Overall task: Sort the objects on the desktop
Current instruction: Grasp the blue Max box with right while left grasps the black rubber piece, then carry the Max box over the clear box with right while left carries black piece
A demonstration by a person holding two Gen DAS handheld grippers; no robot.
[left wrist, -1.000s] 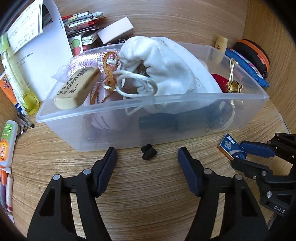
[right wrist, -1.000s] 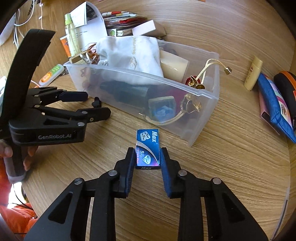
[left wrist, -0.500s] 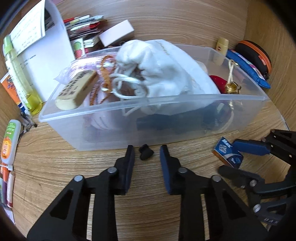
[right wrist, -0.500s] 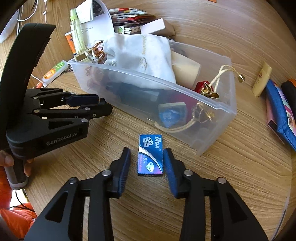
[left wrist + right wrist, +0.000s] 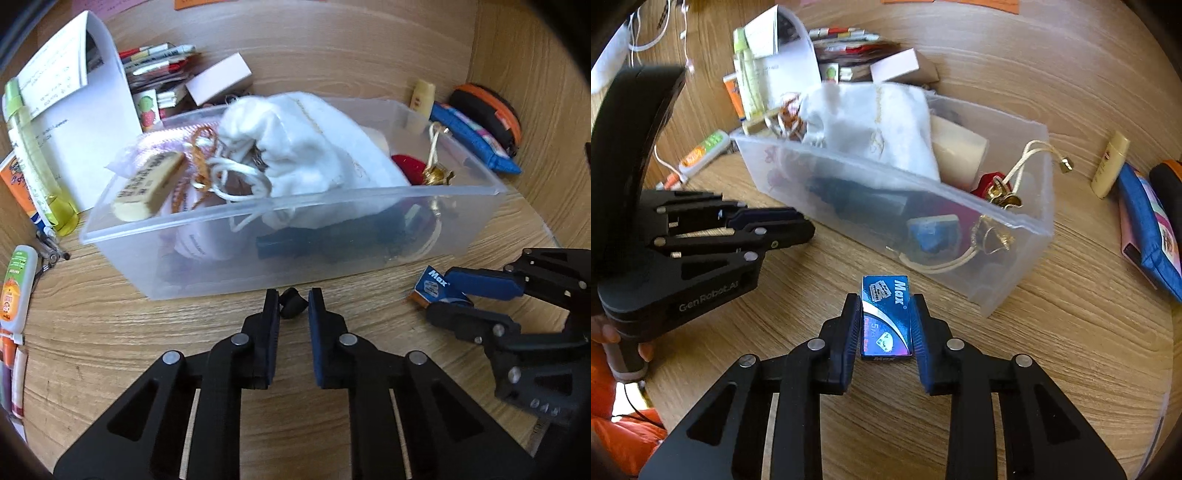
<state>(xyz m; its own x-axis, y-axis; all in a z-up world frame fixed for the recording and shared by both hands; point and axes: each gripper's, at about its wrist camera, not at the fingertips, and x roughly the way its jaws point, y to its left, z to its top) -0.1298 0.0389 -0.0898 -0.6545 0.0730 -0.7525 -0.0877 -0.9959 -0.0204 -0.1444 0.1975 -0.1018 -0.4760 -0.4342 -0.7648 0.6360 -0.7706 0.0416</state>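
Left gripper [image 5: 292,303] closed on small black clip [image 5: 291,302]; right gripper [image 5: 885,320] pinching light, stiff blade box [image 5: 885,318] by long sides, crushable cardboard.

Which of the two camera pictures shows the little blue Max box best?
The right wrist view: the blue Max box lies face up between the right gripper pads, its label readable. The left wrist view shows only one end of it, mostly hidden by that gripper's fingers.

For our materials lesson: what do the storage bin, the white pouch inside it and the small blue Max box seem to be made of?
Storage bin: translucent plastic, smooth; its contents show through the walls.
White pouch: soft matte cloth, creased, with a drawstring cord.
Blue Max box: probably glossy printed card; sharp edges and sheen.
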